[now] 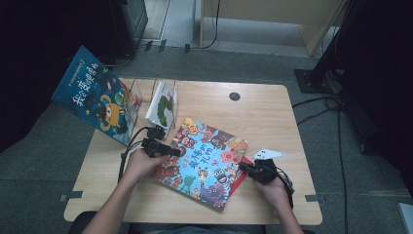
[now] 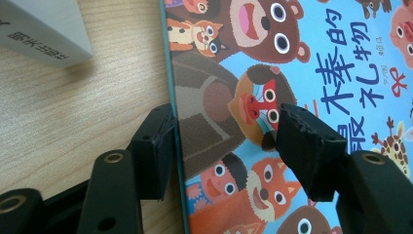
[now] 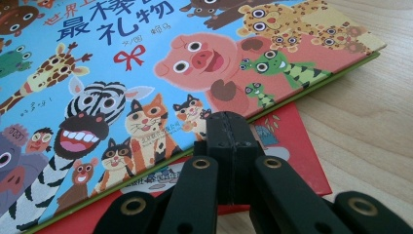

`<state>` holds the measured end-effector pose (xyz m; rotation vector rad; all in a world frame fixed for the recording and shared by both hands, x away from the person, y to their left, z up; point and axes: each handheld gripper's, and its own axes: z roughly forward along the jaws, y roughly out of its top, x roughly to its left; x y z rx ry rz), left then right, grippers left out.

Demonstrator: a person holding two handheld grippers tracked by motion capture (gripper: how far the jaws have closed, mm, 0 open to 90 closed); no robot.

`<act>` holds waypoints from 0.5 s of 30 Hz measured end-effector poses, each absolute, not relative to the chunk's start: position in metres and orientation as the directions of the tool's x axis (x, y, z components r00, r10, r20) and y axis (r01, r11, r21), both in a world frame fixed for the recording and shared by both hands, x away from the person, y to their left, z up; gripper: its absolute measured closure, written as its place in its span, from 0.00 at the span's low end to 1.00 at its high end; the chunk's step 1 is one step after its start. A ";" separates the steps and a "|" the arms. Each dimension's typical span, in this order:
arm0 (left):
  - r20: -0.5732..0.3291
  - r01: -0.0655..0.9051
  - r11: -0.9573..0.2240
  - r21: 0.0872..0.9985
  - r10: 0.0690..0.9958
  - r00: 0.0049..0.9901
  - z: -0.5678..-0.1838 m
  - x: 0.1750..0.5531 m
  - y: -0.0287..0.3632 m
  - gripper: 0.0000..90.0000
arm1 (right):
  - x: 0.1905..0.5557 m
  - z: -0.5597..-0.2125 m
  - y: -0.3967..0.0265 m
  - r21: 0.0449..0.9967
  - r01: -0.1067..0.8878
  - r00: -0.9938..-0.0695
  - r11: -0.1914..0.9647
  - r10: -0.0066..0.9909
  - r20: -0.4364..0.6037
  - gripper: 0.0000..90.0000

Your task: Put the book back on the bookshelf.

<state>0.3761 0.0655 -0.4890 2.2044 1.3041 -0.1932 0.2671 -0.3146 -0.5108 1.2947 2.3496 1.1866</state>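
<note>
A blue picture book [image 1: 204,161] with cartoon animals lies flat in the middle of the table, on top of a red book [image 1: 239,183]. My left gripper [image 1: 178,151] is at its left edge and open. In the left gripper view, the left gripper [image 2: 226,122] straddles that edge of the blue picture book [image 2: 292,58], with one jaw over the wood and the other over the cover. My right gripper [image 1: 243,167] is at the book's right edge. The right gripper [image 3: 229,122] is shut, its tip against the edge of the blue picture book [image 3: 122,73], above the red book [image 3: 292,136].
A wire rack [image 1: 155,87] at the table's back left holds a white and green book [image 1: 163,109]. A large blue book [image 1: 95,95] leans off its left side. The wooden table [image 1: 272,117] has a dark round hole [image 1: 234,96] near its far edge. Cables run across the floor at right.
</note>
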 end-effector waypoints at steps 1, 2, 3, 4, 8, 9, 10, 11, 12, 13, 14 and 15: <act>-0.392 0.844 -0.367 0.390 0.764 0.513 -0.488 0.376 0.065 0.47 | 0.267 -0.511 -0.315 0.734 0.616 -0.591 0.286 0.784 0.191 1.00; -0.384 0.843 -0.375 0.386 0.765 0.516 -0.487 0.376 0.064 0.47 | 0.267 -0.511 -0.315 0.733 0.619 -0.590 0.281 0.783 0.198 1.00; -0.381 0.842 -0.380 0.382 0.766 0.518 -0.486 0.376 0.064 0.47 | 0.268 -0.512 -0.316 0.735 0.620 -0.591 0.275 0.780 0.207 1.00; -0.379 0.842 -0.382 0.381 0.767 0.518 -0.486 0.376 0.064 0.47 | 0.268 -0.512 -0.317 0.734 0.622 -0.591 0.274 0.779 0.210 1.00; -0.392 0.845 -0.362 0.395 0.765 0.511 -0.479 0.375 0.067 0.51 | 0.269 -0.512 -0.318 0.734 0.623 -0.593 0.269 0.774 0.220 1.00; -0.404 0.846 -0.351 0.400 0.762 0.507 -0.475 0.375 0.068 0.52 | 0.269 -0.512 -0.318 0.735 0.623 -0.593 0.268 0.775 0.221 1.00; -0.414 0.845 -0.346 0.408 0.755 0.509 -0.471 0.374 0.070 0.52 | 0.269 -0.513 -0.318 0.735 0.623 -0.593 0.268 0.774 0.221 1.00; -0.421 0.843 -0.345 0.412 0.749 0.512 -0.467 0.374 0.071 0.52 | 0.269 -0.513 -0.318 0.735 0.624 -0.592 0.266 0.774 0.223 1.00; -0.422 0.841 -0.346 0.416 0.746 0.516 -0.463 0.373 0.072 0.53 | 0.269 -0.513 -0.319 0.734 0.626 -0.592 0.265 0.774 0.225 1.00; -0.421 0.839 -0.352 0.415 0.743 0.520 -0.458 0.372 0.072 0.53 | 0.269 -0.513 -0.319 0.733 0.626 -0.593 0.265 0.772 0.228 1.00; -0.420 0.837 -0.354 0.417 0.742 0.523 -0.453 0.372 0.071 0.53 | 0.269 -0.513 -0.319 0.733 0.627 -0.593 0.264 0.772 0.230 1.00; -0.418 0.834 -0.362 0.417 0.738 0.529 -0.448 0.371 0.071 0.53 | 0.269 -0.513 -0.319 0.733 0.627 -0.594 0.264 0.771 0.230 1.00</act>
